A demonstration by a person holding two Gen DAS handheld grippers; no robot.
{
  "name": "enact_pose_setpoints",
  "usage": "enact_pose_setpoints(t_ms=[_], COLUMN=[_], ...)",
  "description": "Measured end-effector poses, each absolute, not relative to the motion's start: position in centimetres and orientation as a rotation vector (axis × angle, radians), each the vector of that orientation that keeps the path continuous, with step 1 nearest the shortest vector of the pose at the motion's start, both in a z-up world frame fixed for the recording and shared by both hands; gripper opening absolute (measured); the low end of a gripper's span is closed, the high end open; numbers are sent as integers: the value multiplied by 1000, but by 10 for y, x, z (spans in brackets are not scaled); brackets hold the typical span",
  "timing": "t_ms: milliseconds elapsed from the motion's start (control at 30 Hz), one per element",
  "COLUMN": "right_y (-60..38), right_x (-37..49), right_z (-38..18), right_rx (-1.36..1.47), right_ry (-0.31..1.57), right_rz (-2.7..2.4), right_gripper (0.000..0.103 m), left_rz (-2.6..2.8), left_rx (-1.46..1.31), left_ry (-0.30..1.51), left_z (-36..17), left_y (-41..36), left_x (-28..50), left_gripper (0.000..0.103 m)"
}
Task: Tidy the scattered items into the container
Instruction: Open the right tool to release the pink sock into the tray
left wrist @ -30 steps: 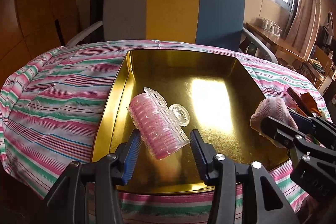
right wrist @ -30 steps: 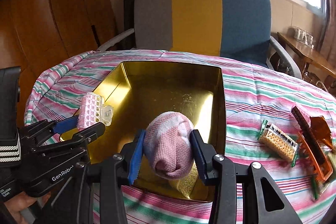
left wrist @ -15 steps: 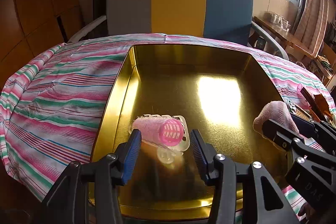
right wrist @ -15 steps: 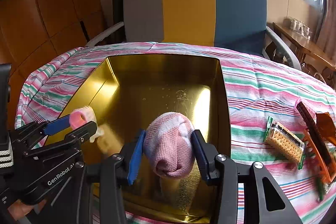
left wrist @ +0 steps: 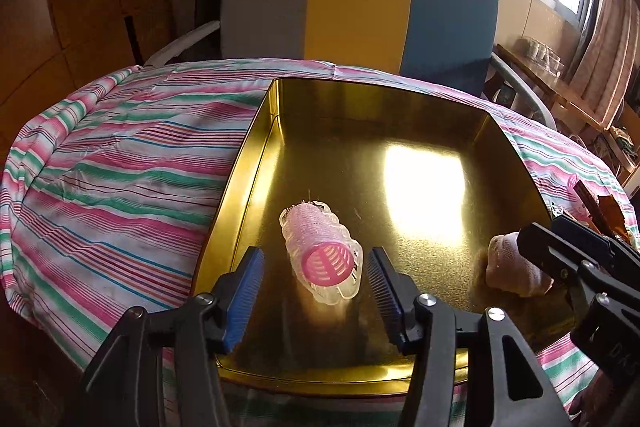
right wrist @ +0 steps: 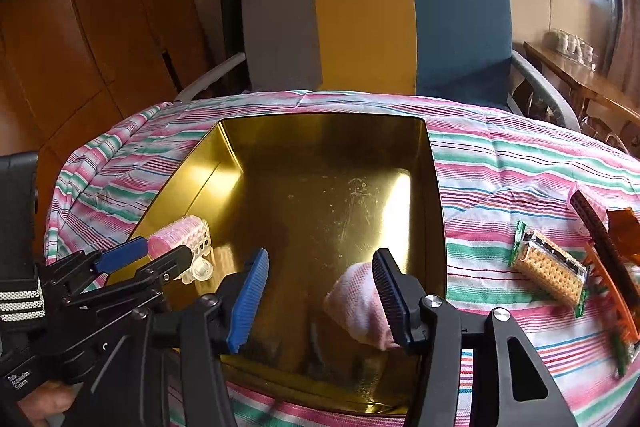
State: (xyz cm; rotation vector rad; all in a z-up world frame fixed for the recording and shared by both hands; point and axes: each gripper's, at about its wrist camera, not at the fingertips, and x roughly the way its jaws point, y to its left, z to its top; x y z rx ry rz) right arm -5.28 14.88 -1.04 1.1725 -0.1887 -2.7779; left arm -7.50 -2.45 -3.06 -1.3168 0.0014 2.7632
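The left black plastic two-finger gripper (left wrist: 316,281) carries ribbed blue rubber pads (left wrist: 245,291) on its fingers and round silver screws at the joints of its angular, cut-out black arms. The right black plastic two-finger gripper (right wrist: 320,295) is built alike, with ribbed blue pads (right wrist: 250,297) and silver screws. At lower left of the right wrist view, the left gripper's body shows small white lettering, a black-and-white striped strap and bare skin.
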Motion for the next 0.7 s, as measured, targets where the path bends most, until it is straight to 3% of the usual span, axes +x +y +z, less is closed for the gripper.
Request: enact_pose_setpoints(t_ms=[367,700], right_y=[234,329], right_x=[-23,-67], right_z=[-8,-28], right_rx=[1189,1361], right_ry=[-298,-304], right_rz=[-2933,-2906], right_gripper=[62,68], left_rz=[2700,2445], left_rx=[-1226,-1175], left_ry=[-102,-1], left_z=[-14,-14], left_y=[-16,53], left_x=[-45,-15], left_gripper=[55,56])
